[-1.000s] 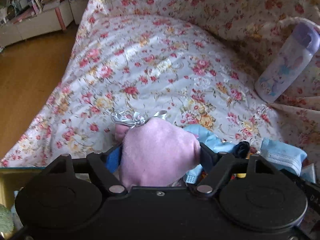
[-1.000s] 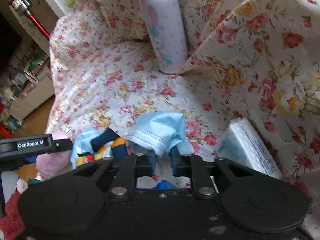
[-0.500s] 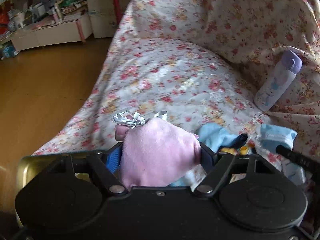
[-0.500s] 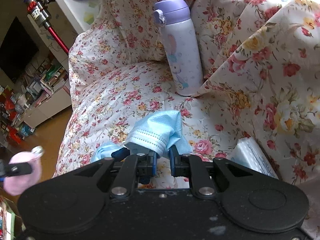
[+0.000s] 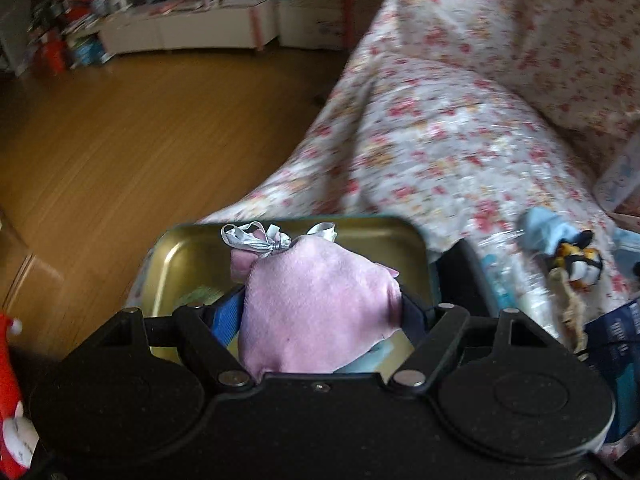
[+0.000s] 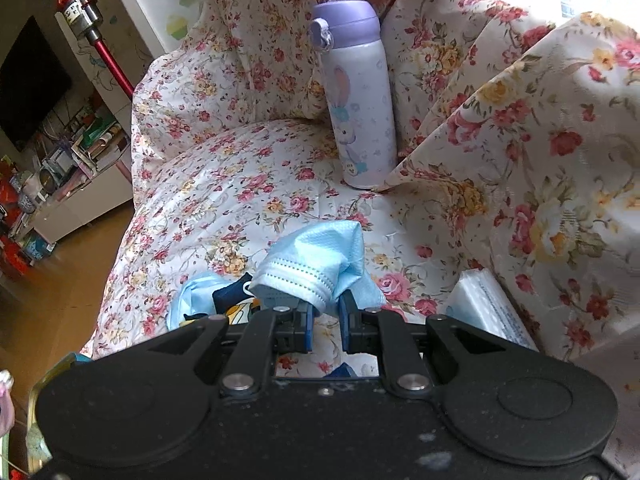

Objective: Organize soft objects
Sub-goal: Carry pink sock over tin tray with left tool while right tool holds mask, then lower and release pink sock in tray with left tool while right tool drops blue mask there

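My left gripper (image 5: 320, 312) is shut on a pink fabric pouch (image 5: 316, 308) tied with a silver ribbon and holds it above an open gold metal tin (image 5: 188, 248). My right gripper (image 6: 325, 322) is shut on a light blue face mask (image 6: 320, 258) and holds it above the flowered sofa seat (image 6: 240, 200). A blue cloth and a small penguin-like plush (image 5: 576, 262) lie on the seat; the same heap shows in the right wrist view (image 6: 212, 300).
A purple-lidded bottle (image 6: 360, 100) stands against the sofa back. A white plastic packet (image 6: 484, 308) lies at the right. The gold tin's rim (image 6: 48, 376) shows at the lower left. A red plush (image 5: 12, 400) is by the wooden floor (image 5: 120, 128).
My left gripper has carried the pink pouch left, off the sofa seat and over the gold tin. My right gripper has lifted the blue mask higher above the seat.
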Tool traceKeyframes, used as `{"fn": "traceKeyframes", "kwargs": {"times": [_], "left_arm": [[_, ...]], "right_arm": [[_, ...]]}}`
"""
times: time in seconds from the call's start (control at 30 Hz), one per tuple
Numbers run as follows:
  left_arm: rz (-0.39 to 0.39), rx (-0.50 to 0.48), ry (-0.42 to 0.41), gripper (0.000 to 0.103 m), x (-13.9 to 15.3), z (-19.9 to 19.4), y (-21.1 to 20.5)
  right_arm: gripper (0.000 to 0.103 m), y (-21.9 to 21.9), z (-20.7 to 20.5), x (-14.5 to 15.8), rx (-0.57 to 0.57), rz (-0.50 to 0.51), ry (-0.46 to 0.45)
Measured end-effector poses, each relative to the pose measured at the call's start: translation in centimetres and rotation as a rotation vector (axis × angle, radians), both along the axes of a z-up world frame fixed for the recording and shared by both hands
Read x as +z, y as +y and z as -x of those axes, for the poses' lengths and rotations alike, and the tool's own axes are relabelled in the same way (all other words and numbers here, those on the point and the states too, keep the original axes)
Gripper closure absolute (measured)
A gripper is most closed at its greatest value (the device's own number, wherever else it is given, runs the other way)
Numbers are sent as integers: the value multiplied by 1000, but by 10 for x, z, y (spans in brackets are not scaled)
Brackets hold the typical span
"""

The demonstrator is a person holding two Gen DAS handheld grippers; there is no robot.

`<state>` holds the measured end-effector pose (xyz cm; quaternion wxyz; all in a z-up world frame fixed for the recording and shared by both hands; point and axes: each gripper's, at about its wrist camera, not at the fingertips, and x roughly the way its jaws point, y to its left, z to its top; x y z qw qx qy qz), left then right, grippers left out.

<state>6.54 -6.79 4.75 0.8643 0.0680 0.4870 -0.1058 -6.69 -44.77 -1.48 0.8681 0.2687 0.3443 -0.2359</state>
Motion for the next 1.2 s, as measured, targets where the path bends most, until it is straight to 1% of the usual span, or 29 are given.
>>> {"fn": "traceKeyframes", "kwargs": {"times": [0.13, 0.23, 0.33, 0.47, 0.6, 0.7, 0.87, 0.97, 1.03, 1.1, 1.2], "left_arm": [[8, 35, 8, 30, -8, 5, 23], [18, 48, 14, 30, -14, 9, 35], [25, 49, 24, 30, -22, 12, 44], [28, 44, 40, 30, -33, 15, 53], [34, 26, 66, 30, -47, 16, 58], [36, 14, 78, 30, -58, 16, 62], [66, 15, 106, 30, -70, 9, 69], [86, 22, 113, 30, -73, 4, 72], [81, 30, 114, 30, -77, 1, 73], [69, 33, 117, 30, -80, 0, 72], [43, 23, 107, 30, -84, 2, 68]], "right_arm": [[90, 10, 8, 9, 25, 49, -25], [90, 25, 14, 19, 69, 101, -50], [90, 44, 17, 28, 135, 162, -71], [90, 67, 20, 39, 223, 204, -94], [90, 86, 24, 48, 279, 233, -107], [90, 97, 30, 53, 304, 231, -118], [90, 126, 39, 58, 345, 234, -88], [90, 150, 39, 65, 368, 183, -106], [90, 169, 34, 68, 380, 159, -110], [90, 191, 24, 71, 406, 170, -94], [90, 230, -1, 77, 481, 196, -77]]}}
